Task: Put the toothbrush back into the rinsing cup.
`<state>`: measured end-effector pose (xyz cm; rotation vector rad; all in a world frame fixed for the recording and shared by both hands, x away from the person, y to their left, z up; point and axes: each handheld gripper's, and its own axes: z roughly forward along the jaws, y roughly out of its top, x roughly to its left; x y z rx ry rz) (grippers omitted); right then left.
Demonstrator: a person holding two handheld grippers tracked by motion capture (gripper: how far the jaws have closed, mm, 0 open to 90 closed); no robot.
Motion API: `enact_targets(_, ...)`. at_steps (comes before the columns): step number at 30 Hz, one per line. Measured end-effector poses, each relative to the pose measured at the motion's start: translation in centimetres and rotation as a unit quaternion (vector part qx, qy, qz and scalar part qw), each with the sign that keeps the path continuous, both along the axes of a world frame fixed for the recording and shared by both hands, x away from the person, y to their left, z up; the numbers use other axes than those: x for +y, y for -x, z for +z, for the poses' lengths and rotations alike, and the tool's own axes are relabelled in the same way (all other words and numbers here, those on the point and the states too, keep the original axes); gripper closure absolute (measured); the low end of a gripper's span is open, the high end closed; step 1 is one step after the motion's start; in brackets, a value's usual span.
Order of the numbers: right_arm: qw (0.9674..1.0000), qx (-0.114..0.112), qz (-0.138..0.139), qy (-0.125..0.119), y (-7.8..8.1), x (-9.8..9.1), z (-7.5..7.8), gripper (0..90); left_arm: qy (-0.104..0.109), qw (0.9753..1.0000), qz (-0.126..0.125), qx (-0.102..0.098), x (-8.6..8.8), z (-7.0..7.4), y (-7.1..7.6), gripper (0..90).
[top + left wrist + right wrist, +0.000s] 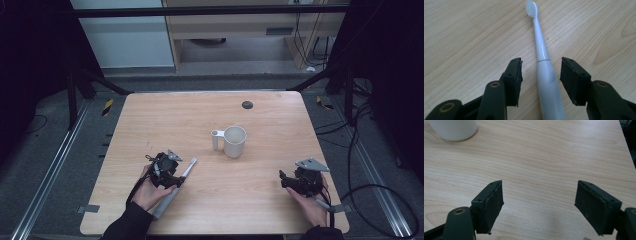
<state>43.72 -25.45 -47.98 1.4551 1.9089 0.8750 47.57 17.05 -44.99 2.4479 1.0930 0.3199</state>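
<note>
- Now your left gripper (541, 72) straddles the toothbrush (543, 75), jaws apart, pads not touching.
- Light, stiff, glossy, probably slippery: clamp the thick handle.
- Your right gripper (539, 202) stands open, empty.

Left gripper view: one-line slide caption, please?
Open left gripper straddles a white electric toothbrush lying on the wooden table.

The left gripper (176, 172) is sitting low in the left hand (150, 192), its jaws standing apart. The right gripper (286, 180) is resting in the right hand (312, 207), jaws wide open
</note>
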Motion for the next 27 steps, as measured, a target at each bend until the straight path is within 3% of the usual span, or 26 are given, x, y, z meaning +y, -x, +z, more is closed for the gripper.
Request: enact_targets(27, 1.0, 0.003, 0.005, 0.001, -0.1, 0.1, 0.0, 23.0, -0.021, 0.9987, -0.004, 0.047, -0.2, -1.4, -0.4, 54.7)
